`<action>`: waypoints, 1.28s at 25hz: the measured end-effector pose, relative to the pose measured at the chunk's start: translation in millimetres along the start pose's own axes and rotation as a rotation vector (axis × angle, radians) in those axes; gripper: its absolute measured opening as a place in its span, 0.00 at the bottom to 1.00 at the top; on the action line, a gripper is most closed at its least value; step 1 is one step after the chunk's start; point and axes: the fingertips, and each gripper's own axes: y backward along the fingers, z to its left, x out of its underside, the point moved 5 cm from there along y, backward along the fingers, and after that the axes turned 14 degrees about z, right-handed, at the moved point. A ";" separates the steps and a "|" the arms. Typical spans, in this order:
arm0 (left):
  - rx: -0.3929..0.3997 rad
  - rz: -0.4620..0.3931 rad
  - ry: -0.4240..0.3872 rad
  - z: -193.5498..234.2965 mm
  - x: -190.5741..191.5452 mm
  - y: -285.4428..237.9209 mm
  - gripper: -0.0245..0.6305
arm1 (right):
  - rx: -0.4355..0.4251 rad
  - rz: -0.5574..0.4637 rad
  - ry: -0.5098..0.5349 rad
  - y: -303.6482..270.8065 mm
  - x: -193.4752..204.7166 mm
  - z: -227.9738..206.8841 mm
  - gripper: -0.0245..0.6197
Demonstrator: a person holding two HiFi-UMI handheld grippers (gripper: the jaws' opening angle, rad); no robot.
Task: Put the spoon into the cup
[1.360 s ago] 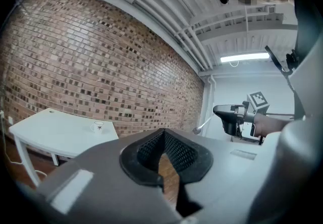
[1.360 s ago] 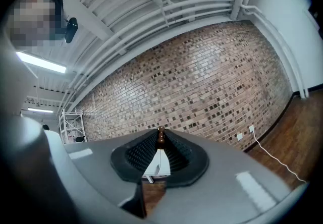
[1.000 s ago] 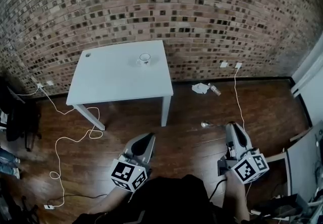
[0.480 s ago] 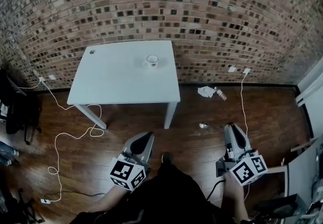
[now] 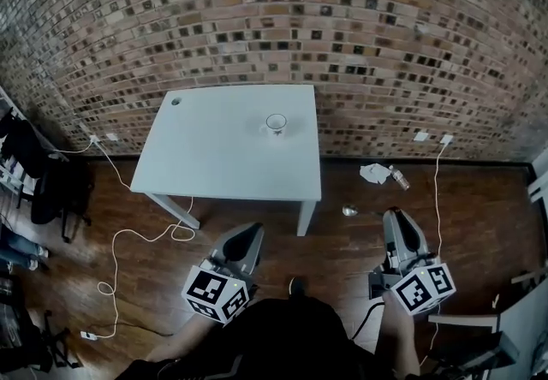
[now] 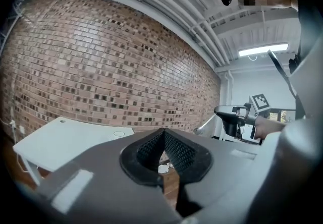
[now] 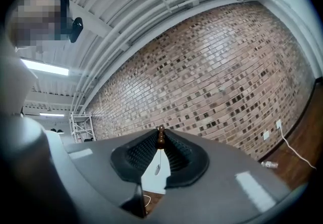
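A white cup (image 5: 276,122) stands on the far right part of the white table (image 5: 214,164). On my side of the table, above the wooden floor, my right gripper (image 5: 396,217) is shut on a metal spoon (image 5: 349,211) whose bowl sticks out to the left. In the right gripper view the spoon's brown end (image 7: 160,131) shows pinched at the jaw tips of the right gripper (image 7: 160,136). My left gripper (image 5: 248,233) hovers near the table's front edge, shut and empty. In the left gripper view its (image 6: 164,132) tips meet, and the right gripper (image 6: 234,117) appears beyond.
A brick wall (image 5: 274,19) runs behind the table. A white cable (image 5: 111,241) loops over the floor at the left, near dark bags (image 5: 51,190). Crumpled paper and a bottle (image 5: 381,173) lie by the wall at the right. A table leg (image 5: 304,217) stands between the grippers.
The table and cup have drawn nearer and shifted right in the head view as I walk toward them. Both grippers keep their pose; the spoon stays in the right one.
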 end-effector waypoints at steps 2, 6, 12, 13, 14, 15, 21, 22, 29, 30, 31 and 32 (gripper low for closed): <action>0.002 0.022 -0.019 1.8 -5.4 -12.7 0.03 | -0.009 -0.004 -0.017 -11.5 -0.3 -10.4 0.11; 0.015 0.054 -0.036 5.6 -12.0 -38.0 0.03 | 0.004 -0.009 -0.050 -25.7 -0.7 -32.0 0.11; 0.040 0.054 -0.050 11.7 -34.4 -82.0 0.03 | 0.006 -0.010 -0.036 -48.7 -11.7 -57.8 0.11; 0.050 0.049 -0.059 11.3 -37.8 -86.5 0.03 | -0.006 -0.011 -0.031 -53.7 -14.5 -58.8 0.11; 0.058 0.044 -0.075 11.4 -41.3 -90.2 0.03 | -0.021 -0.014 -0.023 -58.6 -18.2 -57.9 0.11; 0.059 0.036 -0.092 12.7 -45.1 -93.7 0.03 | -0.035 -0.016 -0.012 -64.3 -22.8 -56.4 0.11; 0.042 0.026 -0.068 47.1 -61.9 -108.2 0.03 | -0.027 -0.002 -0.001 -101.8 -33.5 -54.8 0.11; 0.047 0.023 -0.066 54.5 -62.6 -110.4 0.03 | -0.017 -0.002 0.003 -106.6 -35.2 -54.8 0.11; 0.106 0.016 -0.070 115.4 -83.7 -133.8 0.03 | 0.057 -0.039 -0.026 -155.1 -42.6 -44.8 0.11; 0.110 0.010 -0.077 124.9 -88.1 -136.7 0.03 | 0.064 -0.040 -0.023 -164.1 -45.2 -43.0 0.11; 0.112 0.006 -0.078 135.2 -91.9 -139.5 0.03 | 0.072 -0.043 -0.023 -173.5 -48.0 -41.3 0.11; 0.115 0.006 -0.074 145.5 -94.6 -141.7 0.03 | 0.080 -0.047 -0.024 -182.5 -50.5 -39.6 0.11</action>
